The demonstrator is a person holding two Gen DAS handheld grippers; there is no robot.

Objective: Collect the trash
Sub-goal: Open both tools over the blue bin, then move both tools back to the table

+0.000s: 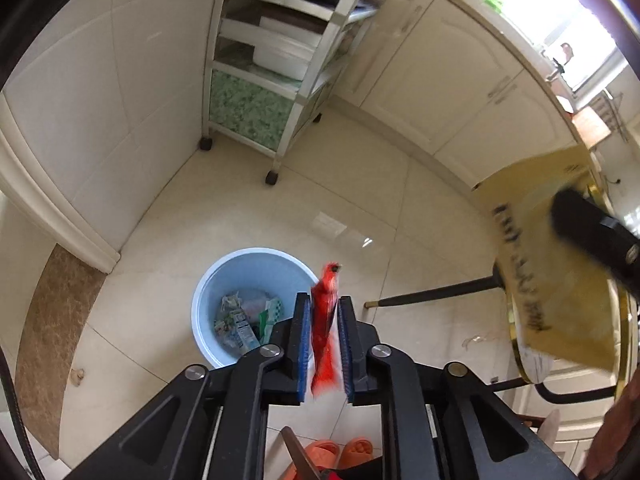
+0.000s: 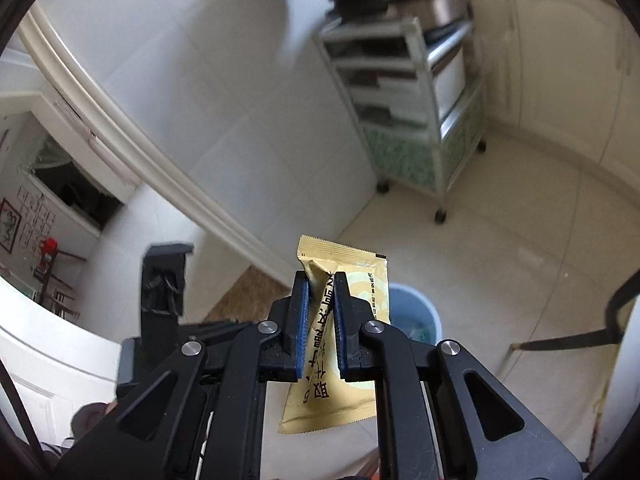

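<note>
A: Left gripper (image 1: 324, 304) status?

B: Red snack wrapper (image 1: 325, 332) sits between the blue pads (image 1: 305, 344). There's a sliver of gap on the right pad side and the wrapper is motion-blurred. Can't tell if the pads press on it.

A: Right gripper (image 2: 321, 280)?

B: Clamped on a yellow sachet (image 2: 340, 264) with black printed characters. Pads pinch it mid-body, so the top edge sticks out past the fingertips and the bottom hangs below the jaws. From the left wrist view the same sachet shows at far right, blurred.

A: Where's the bin?

B: Light blue trash bucket (image 1: 248, 264) on the cream tile floor (image 1: 360, 200), below and just left of the left gripper's tips. It already has paper and packaging scraps (image 1: 248, 320) in it. In the right wrist view the bucket is mostly hidden behind the sachet, with only the rim showing.

A: Surroundings?

B: Wheeled metal rack (image 1: 276, 64) with trays stands against the white tiled wall (image 1: 100, 80), with cream cabinet doors (image 1: 452, 80) to its right. A black table leg (image 1: 432, 294) is right of the bucket. Orange slippers (image 1: 340, 454) are at the bottom edge under the left gripper.
</note>
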